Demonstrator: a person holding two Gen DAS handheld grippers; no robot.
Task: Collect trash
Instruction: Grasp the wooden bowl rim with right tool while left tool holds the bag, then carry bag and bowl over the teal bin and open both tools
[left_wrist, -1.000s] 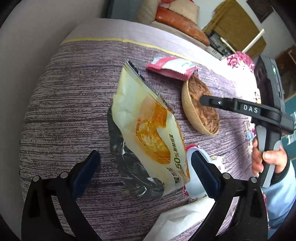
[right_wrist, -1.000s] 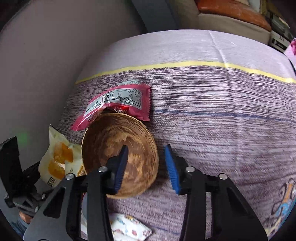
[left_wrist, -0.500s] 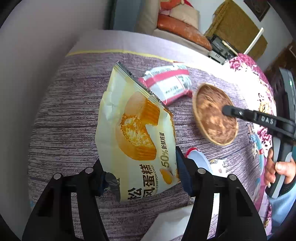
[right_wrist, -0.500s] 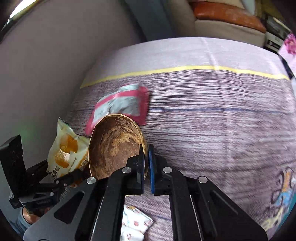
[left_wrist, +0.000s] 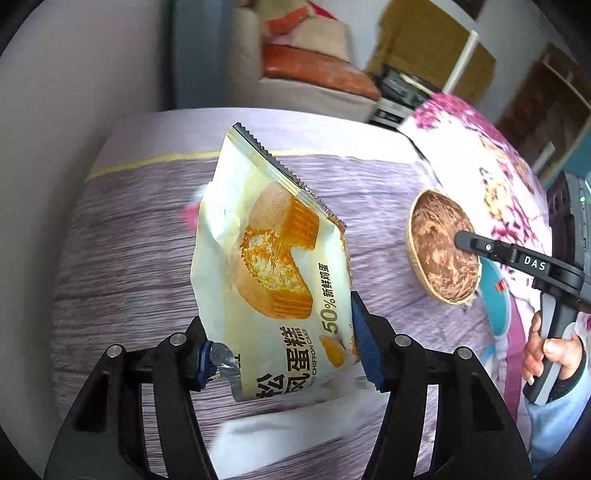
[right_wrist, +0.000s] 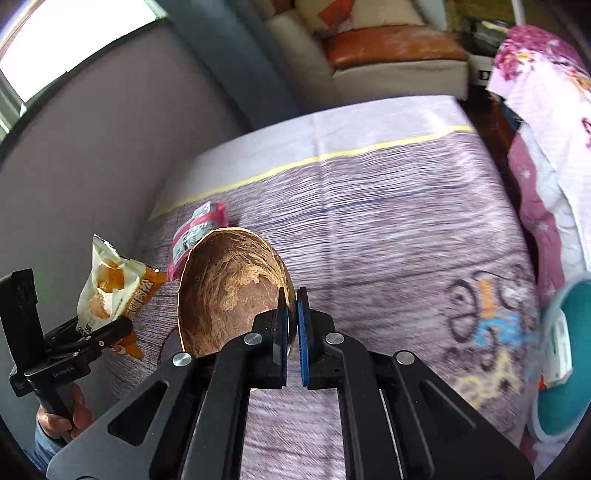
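Nearest the left wrist camera, the left gripper (left_wrist: 280, 343) has its blue-padded fingers clamped across the lower end of a cream-yellow plastic cake wrapper printed with a chiffon cake (left_wrist: 273, 266). The wrapper stands up and clear of the purple striped cloth-covered table (left_wrist: 129, 240). It looks very light, thin and crinkly, probably slick, so a pinch across a flattened edge like this one suits it; it bends freely above the pads and could slide out if the grip eases.

In the right wrist view, the right gripper (right_wrist: 292, 325) has its fingers pressed together on the near rim of a brown, fibrous coconut-shell half bowl (right_wrist: 225, 291), which tilts up on edge off the cloth. The shell seems stiff, rough and light, yet its curved wall gives a thin rim hold only, so it may pivot or swing in the pads; a deeper bite on the rim would likely steady it.

Farther back on the cloth, just behind the bowl, lies a pink and white flat snack wrapper (right_wrist: 197, 230), not yet collected and likely as flimsy as the first.
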